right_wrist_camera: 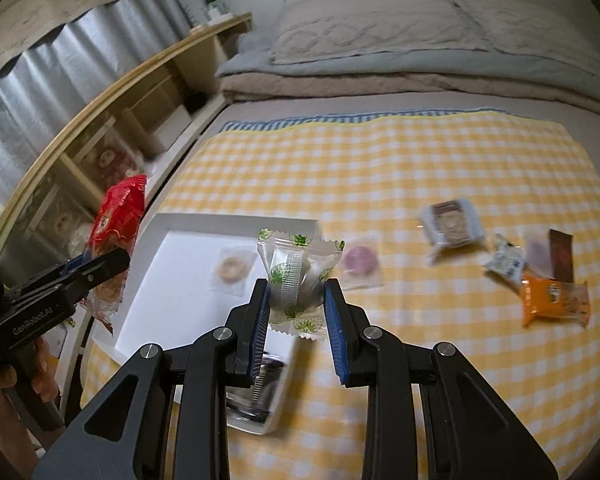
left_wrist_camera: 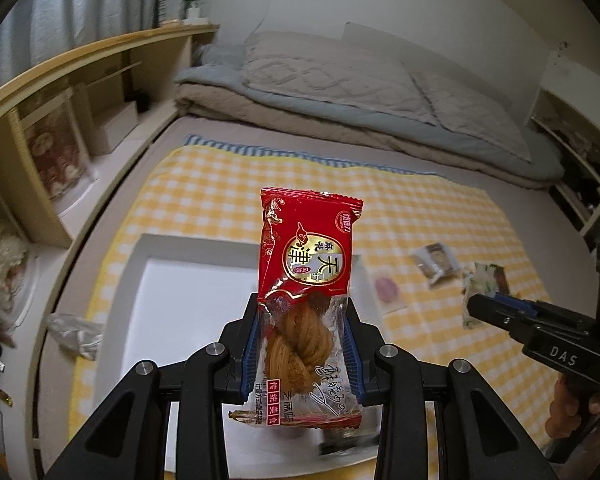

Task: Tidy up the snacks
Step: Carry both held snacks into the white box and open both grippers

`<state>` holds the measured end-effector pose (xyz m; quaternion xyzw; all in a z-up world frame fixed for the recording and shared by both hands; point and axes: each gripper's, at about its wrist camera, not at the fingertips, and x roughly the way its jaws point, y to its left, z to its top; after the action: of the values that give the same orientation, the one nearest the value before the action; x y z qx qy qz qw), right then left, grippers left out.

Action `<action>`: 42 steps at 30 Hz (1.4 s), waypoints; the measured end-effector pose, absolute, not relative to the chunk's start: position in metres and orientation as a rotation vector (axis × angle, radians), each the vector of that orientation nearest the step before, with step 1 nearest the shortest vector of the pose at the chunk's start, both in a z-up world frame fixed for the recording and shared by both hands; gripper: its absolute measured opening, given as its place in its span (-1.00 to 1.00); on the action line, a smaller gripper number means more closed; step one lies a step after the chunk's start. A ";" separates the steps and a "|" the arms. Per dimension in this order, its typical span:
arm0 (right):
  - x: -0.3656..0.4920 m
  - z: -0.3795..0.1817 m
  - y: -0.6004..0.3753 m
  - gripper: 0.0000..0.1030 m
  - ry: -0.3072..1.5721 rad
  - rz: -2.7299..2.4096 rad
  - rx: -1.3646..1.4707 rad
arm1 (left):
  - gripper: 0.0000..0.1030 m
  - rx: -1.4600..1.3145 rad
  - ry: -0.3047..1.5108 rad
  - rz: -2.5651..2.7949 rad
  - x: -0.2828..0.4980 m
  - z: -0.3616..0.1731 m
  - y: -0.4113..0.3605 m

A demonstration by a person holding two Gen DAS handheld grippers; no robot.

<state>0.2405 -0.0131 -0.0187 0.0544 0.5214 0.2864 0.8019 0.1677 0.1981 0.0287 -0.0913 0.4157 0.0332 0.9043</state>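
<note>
Below my right gripper (right_wrist_camera: 296, 304) a dark packet (right_wrist_camera: 260, 392) in the white rectangular tray (right_wrist_camera: 148, 292) is half hidden and blurred; I can't identify it. My left gripper (left_wrist_camera: 300, 344) is clamped on a red twisted-pastry packet (left_wrist_camera: 306, 276), raised above the tray. My right gripper's blue pads pinch a clear green-printed candy wrapper (right_wrist_camera: 296, 280) over the tray's edge.

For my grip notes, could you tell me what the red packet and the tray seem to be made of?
Red packet: glossy plastic film, judging by its glare, clear lower window and crimped ends. Tray: probably white card or plastic, matte, with thin raised walls.
</note>
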 end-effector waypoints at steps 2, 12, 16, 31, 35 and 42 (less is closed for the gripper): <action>0.237 -0.021 -0.002 -0.46 1.129 0.628 0.120 | -0.31 -0.192 0.867 0.084 0.160 0.027 0.208; 0.220 -0.028 0.054 -0.46 1.184 0.701 0.125 | -0.31 -0.186 0.904 0.134 0.146 0.020 0.247; 0.211 -0.034 0.075 -0.46 1.215 0.733 0.124 | -0.31 -0.169 0.936 0.148 0.148 0.009 0.262; 0.194 -0.070 0.122 -0.46 1.371 0.787 0.174 | -0.30 -0.190 1.118 0.182 0.176 -0.057 0.302; 0.193 -0.077 0.130 -0.46 1.400 0.793 0.189 | -0.29 -0.183 1.149 0.207 0.180 -0.071 0.310; 0.188 -0.090 0.144 -0.46 1.441 0.797 0.193 | -0.15 -0.167 1.159 0.185 0.183 -0.084 0.311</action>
<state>0.1879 0.1444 -0.0902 0.0857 0.6408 0.3544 0.6756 0.1832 0.3111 -0.0844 -0.0786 0.5460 0.0870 0.8295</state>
